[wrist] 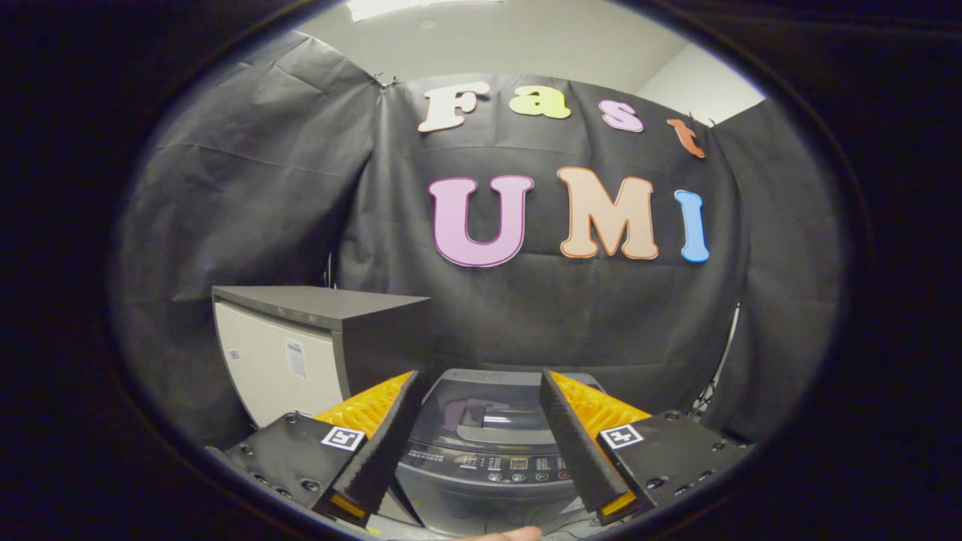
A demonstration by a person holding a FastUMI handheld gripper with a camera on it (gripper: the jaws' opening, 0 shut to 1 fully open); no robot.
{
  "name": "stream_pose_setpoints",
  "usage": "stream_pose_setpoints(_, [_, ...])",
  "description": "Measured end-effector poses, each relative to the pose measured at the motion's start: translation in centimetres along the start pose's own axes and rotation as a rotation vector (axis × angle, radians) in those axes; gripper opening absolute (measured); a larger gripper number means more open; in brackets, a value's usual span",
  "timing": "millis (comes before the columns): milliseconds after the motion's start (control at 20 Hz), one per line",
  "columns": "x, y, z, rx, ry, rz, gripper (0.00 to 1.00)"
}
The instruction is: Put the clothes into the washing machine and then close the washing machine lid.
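- The washing machine [492, 458] is sitting low in front of the black cloth wall [541, 315], a grey top-loader seen from the front and slightly above.
- Its lid [488, 409] is lying flat and closed over the tub; it is dark and glossy, picking up pale reflections, so I cannot tell what is inside the drum.
- A control panel [518, 469] with small buttons and a little display is running along the machine's front edge, facing me.
- A grey-topped cabinet [301, 346] with a pale front is standing beside the machine, close against it, and it is rising higher than the lid; small stickers are showing on its pale face.
- The gripper [477, 424] is hovering above and in front of the machine with its two fingers spread wide apart, holding nothing and touching nothing.
- The machine's lid and panel are showing in the gap between the fingers [383, 443], just beyond their tips.
- Each finger is showing a dark ribbed inner pad with an orange body behind it, fixed to a black plate bearing a small square marker.
- A fingertip of a person's hand [503, 533] is peeking in below the gripper.
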State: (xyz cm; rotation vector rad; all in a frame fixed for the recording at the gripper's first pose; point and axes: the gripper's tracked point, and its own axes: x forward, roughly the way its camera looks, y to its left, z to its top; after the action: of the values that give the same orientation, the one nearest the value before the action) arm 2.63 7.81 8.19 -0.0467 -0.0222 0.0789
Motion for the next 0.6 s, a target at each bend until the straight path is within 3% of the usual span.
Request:
stream_pose_setpoints(250, [-0.2,2.0,0.8,-0.063,-0.028,0.063,0.98])
stream_pose_setpoints(600, [-1.1,2.6,1.9,-0.1,-0.086,0.072,0.98])
